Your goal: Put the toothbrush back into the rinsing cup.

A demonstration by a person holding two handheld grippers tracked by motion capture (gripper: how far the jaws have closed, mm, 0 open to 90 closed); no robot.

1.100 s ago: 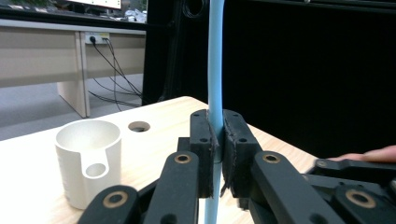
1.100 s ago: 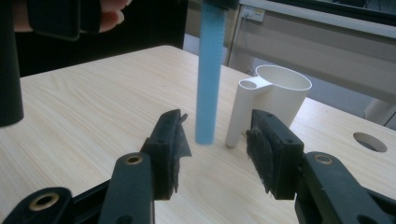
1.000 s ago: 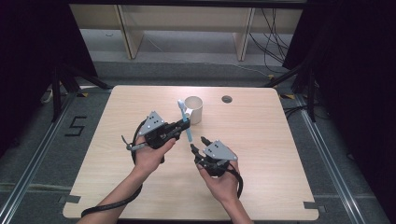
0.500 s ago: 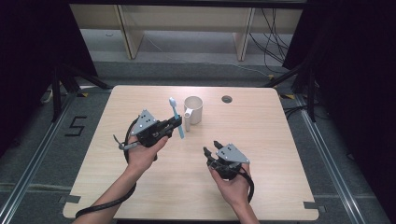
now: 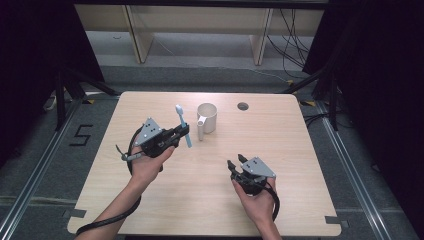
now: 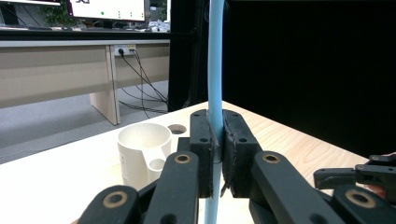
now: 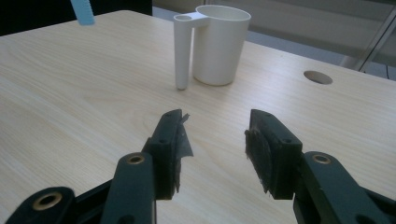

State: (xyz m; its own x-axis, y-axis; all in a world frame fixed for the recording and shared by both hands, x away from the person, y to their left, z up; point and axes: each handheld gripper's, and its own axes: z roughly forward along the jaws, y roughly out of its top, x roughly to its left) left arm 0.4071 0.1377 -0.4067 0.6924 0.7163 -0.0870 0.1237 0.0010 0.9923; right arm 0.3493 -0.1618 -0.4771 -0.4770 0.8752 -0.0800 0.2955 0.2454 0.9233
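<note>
A light blue toothbrush (image 5: 183,126) stands nearly upright above the table, and my left gripper (image 5: 182,133) is shut on its handle (image 6: 215,60). The pads (image 6: 233,140) press it from both sides. A white cup (image 5: 207,116) with a tube-shaped side holder (image 7: 182,51) stands just right of the brush. My right gripper (image 5: 235,161) hovers low over the near right part of the table (image 5: 300,150), pointing toward the cup (image 7: 219,44). Its jaws are open and have just been closing slightly, with nothing between the fingers (image 7: 170,144). The brush's lower tip (image 7: 83,11) shows at the upper left.
A round cable hole (image 5: 243,106) lies in the table behind the cup. Shelving and cables stand on the floor beyond the far edge. The right gripper (image 6: 369,175) appears low at the right in the left gripper view.
My right hand has drifted right and toward the near edge, sinking a little. The left gripper with the toothbrush has shifted slightly left.
</note>
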